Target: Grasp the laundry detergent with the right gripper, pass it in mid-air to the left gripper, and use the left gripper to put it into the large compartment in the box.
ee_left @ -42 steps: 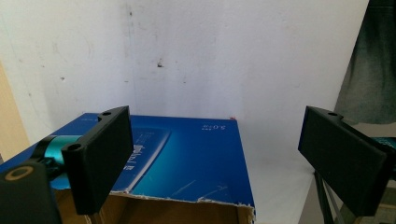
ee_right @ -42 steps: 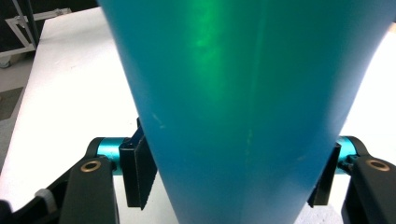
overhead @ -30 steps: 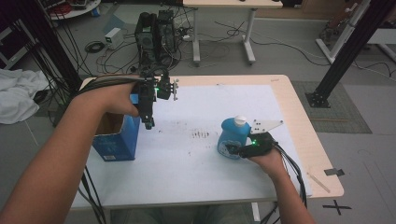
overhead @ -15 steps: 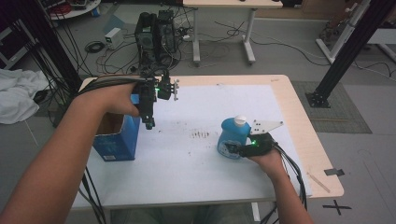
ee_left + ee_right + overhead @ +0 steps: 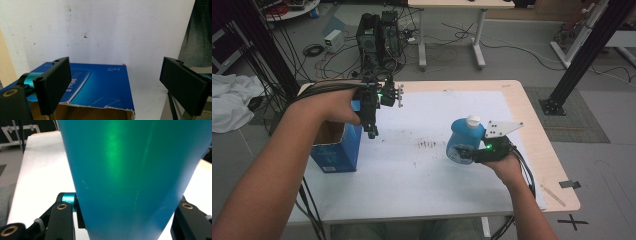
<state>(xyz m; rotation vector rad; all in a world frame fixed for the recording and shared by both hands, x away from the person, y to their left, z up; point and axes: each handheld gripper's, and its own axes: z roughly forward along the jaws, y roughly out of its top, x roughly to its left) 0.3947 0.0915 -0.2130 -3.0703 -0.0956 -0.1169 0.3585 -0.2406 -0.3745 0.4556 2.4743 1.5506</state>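
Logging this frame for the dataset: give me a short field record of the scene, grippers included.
right gripper: shut on the blue bottle, jaws have just been closing
blue bottle: white cap, upright, at the table's right side
left gripper: open, nothing between the jaws, hovering above the blue box
blue box: open top, torn cardboard edge, at the table's left edge
table: white cover with dark specks near the middle

The blue box [image 5: 100, 82] bears small print — too blurred to read.
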